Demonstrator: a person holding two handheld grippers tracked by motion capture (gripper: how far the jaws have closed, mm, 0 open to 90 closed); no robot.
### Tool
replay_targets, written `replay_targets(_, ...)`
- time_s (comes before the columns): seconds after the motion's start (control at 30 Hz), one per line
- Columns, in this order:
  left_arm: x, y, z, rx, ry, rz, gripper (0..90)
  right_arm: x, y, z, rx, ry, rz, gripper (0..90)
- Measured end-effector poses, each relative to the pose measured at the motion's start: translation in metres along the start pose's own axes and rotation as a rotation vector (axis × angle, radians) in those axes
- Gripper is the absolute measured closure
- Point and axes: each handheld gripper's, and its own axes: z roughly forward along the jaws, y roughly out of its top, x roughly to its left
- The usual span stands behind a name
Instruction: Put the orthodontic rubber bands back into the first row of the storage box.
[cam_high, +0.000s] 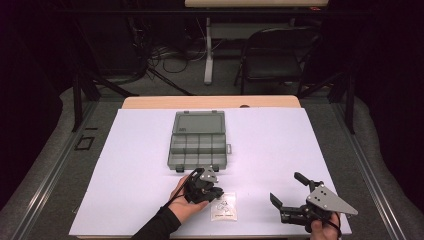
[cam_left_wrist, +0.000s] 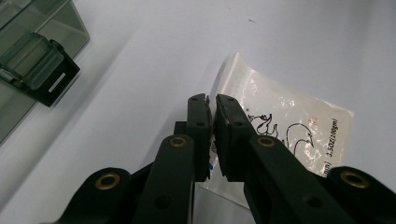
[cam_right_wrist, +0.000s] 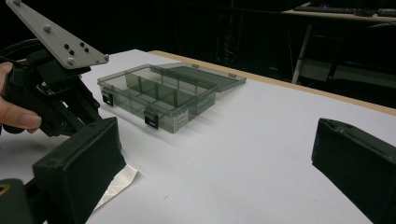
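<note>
A small clear plastic bag (cam_high: 224, 207) with black print lies flat on the white sheet near the front edge. My left gripper (cam_high: 216, 193), held in a hand, points down at the bag's left edge. In the left gripper view the bag (cam_left_wrist: 285, 116) runs under my left gripper (cam_left_wrist: 212, 100), whose jaws are pressed together on that edge with only a hairline gap. My right gripper (cam_high: 285, 186) hovers to the right of the bag, jaws wide apart and nothing between them. In the right gripper view, my right gripper (cam_right_wrist: 215, 154) faces the left gripper (cam_right_wrist: 86, 112) and a corner of the bag (cam_right_wrist: 119, 182).
A grey translucent compartment box (cam_high: 197, 145) stands open at the table's centre, lid (cam_high: 199, 122) folded back; it also appears as the box (cam_right_wrist: 159, 93) and its latch (cam_left_wrist: 39, 67). White sheet (cam_high: 270, 140) covers the tabletop. A folding chair (cam_high: 275, 55) stands beyond the table.
</note>
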Motion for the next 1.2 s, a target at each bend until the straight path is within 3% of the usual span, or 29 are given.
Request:
replay_targets(0.27,-0.003,0.0,0.001,0.023,0.018,0.039,85.6,0.0,0.0,0.0,0.007,0.002,0.001,1.2)
replay_targets(0.7,-0.004,0.002,0.0,0.037,0.017,0.057,88.8,0.0,0.0,0.0,0.009,0.003,-0.001,1.2)
replay_targets(1.2,-0.002,0.004,-0.026,-0.03,0.031,0.038,89.3,0.0,0.0,0.0,0.007,0.0,-0.005,1.2)
